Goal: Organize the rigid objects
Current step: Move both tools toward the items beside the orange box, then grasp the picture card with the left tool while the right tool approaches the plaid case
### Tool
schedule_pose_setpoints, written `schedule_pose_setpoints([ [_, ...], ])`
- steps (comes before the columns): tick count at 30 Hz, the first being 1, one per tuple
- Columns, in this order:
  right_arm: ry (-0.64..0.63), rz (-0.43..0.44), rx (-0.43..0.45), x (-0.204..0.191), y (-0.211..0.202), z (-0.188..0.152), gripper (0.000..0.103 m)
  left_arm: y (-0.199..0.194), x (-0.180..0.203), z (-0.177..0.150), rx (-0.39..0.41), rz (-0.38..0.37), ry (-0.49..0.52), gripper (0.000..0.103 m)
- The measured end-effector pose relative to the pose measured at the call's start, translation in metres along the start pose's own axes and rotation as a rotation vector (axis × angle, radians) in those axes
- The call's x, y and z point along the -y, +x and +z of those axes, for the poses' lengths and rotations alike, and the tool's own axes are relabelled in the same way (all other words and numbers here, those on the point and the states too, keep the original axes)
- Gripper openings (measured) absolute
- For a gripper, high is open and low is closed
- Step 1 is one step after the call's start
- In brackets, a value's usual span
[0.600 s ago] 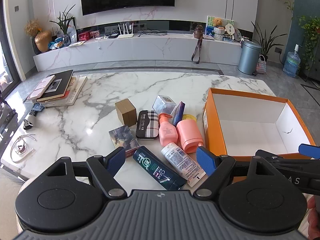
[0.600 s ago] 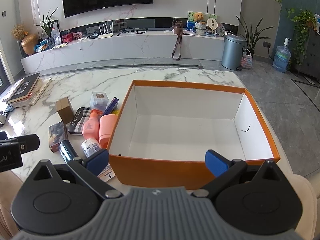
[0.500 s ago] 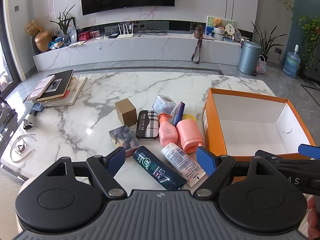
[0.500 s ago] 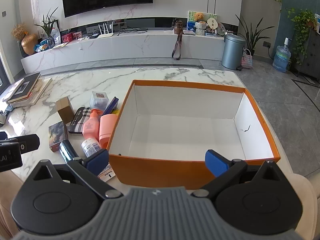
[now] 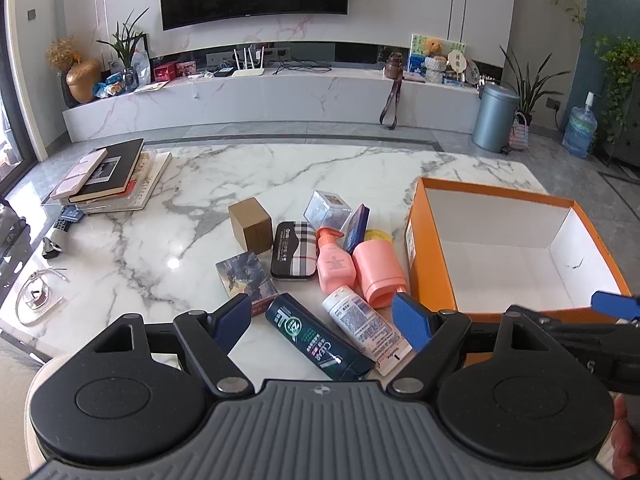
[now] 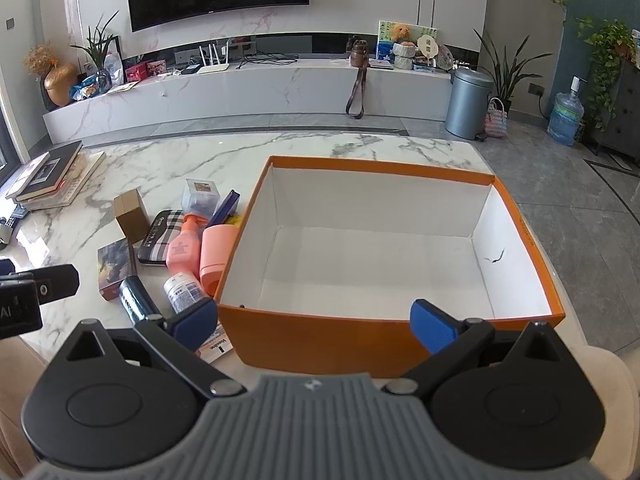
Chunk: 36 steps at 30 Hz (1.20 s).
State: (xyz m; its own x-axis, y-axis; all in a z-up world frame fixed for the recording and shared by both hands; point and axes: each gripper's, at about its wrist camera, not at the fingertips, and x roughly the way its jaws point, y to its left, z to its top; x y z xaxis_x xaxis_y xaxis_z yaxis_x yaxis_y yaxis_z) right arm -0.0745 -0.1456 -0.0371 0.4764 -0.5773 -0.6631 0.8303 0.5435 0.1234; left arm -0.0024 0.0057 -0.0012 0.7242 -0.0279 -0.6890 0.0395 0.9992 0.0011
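An empty orange box point(image 5: 434, 280) with a white inside point(image 6: 380, 268) stands on the marble table. Left of it lies a cluster: dark green tube point(image 5: 316, 338), white tube point(image 5: 364, 326), two pink bottles point(image 5: 334, 264) point(image 5: 380, 272), plaid case point(image 5: 292, 250), brown cube point(image 5: 252, 224), clear cube point(image 5: 326, 210), blue box point(image 5: 356, 228), picture box point(image 5: 244, 276). My left gripper point(image 5: 322, 322) is open and empty, just short of the tubes. My right gripper point(image 6: 314, 320) is open and empty at the box's near wall point(image 6: 320, 340).
A stack of books point(image 5: 108, 176) lies at the table's far left. A remote and small items point(image 5: 52, 240) sit near the left edge, with a chain point(image 5: 36, 296). Beyond the table are a TV console point(image 5: 260, 96) and a grey bin point(image 5: 496, 120).
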Motion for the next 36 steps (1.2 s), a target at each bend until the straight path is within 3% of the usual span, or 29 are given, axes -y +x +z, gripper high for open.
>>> schedule_pose_setpoints([
  [5,0.003,0.046,0.027,-0.01,0.004,-0.001,0.099,0.006,-0.016,0.002,-0.001,-0.034,-0.039,0.088],
  [7,-0.011,0.082,0.044,-0.015,0.005,0.001,0.086,0.011,-0.021,0.003,-0.01,-0.04,-0.045,0.088],
  [13,-0.091,0.157,0.019,-0.045,0.026,0.014,0.073,0.035,-0.048,0.009,-0.062,-0.092,-0.069,0.085],
  [14,-0.095,0.174,0.013,-0.049,0.03,0.017,0.072,0.039,-0.051,0.01,-0.073,-0.109,-0.066,0.081],
  [16,-0.103,0.208,0.0,-0.057,0.04,0.023,0.058,0.048,-0.059,0.012,-0.098,-0.128,-0.061,0.074],
  [18,-0.101,0.232,-0.023,-0.065,0.051,0.029,0.054,0.06,-0.068,0.016,-0.125,-0.127,-0.081,0.062],
  [20,-0.099,0.248,-0.049,-0.075,0.065,0.037,0.053,0.073,-0.081,0.02,-0.174,-0.14,-0.124,0.058],
  [27,-0.094,0.277,-0.144,-0.1,0.109,0.05,0.043,0.125,-0.111,0.027,-0.281,-0.129,-0.206,0.06],
  [30,-0.105,0.29,-0.186,-0.112,0.127,0.051,0.039,0.147,-0.118,0.03,-0.316,-0.106,-0.205,0.071],
  [36,-0.131,0.294,-0.245,-0.136,0.162,0.057,0.033,0.193,-0.129,0.029,-0.398,-0.071,-0.275,0.078],
])
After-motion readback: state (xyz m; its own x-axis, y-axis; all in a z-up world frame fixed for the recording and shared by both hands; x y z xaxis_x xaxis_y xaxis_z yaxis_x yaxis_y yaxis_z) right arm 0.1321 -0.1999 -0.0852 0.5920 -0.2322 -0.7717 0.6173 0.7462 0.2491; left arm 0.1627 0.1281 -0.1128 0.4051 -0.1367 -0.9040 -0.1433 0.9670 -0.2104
